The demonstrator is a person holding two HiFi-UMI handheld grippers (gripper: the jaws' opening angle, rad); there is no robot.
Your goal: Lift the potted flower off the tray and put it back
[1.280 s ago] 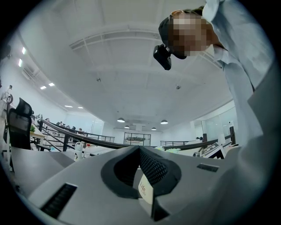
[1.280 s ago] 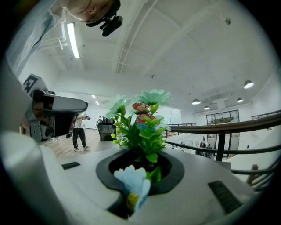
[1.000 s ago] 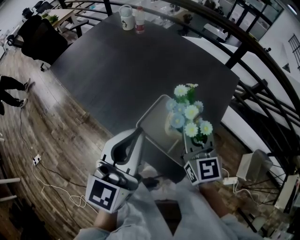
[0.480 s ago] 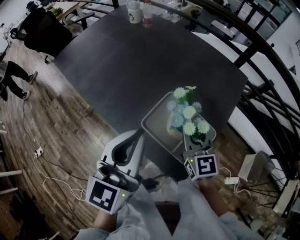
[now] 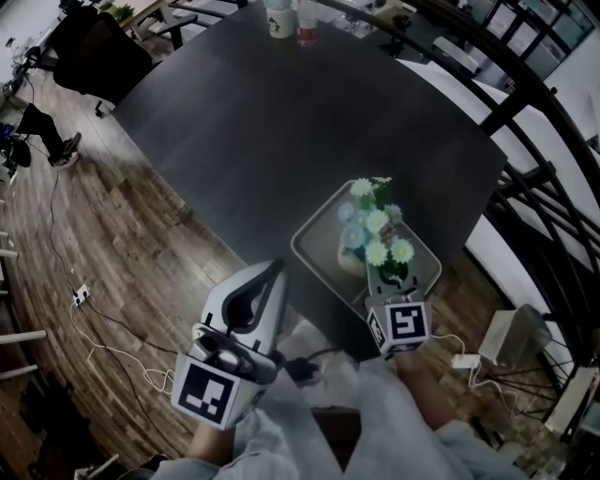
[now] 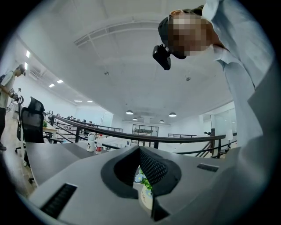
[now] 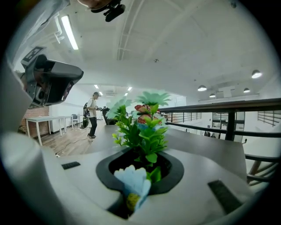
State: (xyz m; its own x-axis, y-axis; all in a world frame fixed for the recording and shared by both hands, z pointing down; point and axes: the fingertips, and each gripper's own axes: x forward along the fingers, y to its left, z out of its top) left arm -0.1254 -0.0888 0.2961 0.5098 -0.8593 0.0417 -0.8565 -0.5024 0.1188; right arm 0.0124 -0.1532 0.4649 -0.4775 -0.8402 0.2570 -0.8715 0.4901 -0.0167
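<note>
1. The right gripper (image 5: 383, 275) is clenched on the potted flower (image 5: 376, 230). In the right gripper view its 2 black pads close around the green stems and leaves. 1 pale blue bloom (image 7: 131, 179) droops over the near side of the pads. The gripper reaches in from the near edge of the bench (image 5: 281, 122), with its marker cube (image 5: 403, 324) toward the person.

2. The potted flower stands upright, with white and pale blue blooms above a pale pot. In the head view it lies within the outline of the tray (image 5: 316, 246), toward the tray's near right part. Whether the pot's base touches the tray floor cannot be determined.

3. The tray is grey and rectangular with rounded corners. It lies at an angle on the near right part of the dark bench.

4. The left gripper (image 5: 275, 270) is clenched and holds nothing. Its jaws meet at the tips and leave an oval opening behind them. It is to the left of the tray, apart from it, with its tip near the bench's near edge. In the left gripper view the flower and pot show beyond, through the opening.

5. 1 white container (image 5: 278, 19) and 1 bottle (image 5: 307, 11) stand side by side at the bench's far edge, well apart from the tray. A black chair (image 5: 89, 58) stands on the wooden floor (image 5: 122, 253) at the far left. A dark railing (image 5: 525, 103) runs past the bench's right side.
</note>
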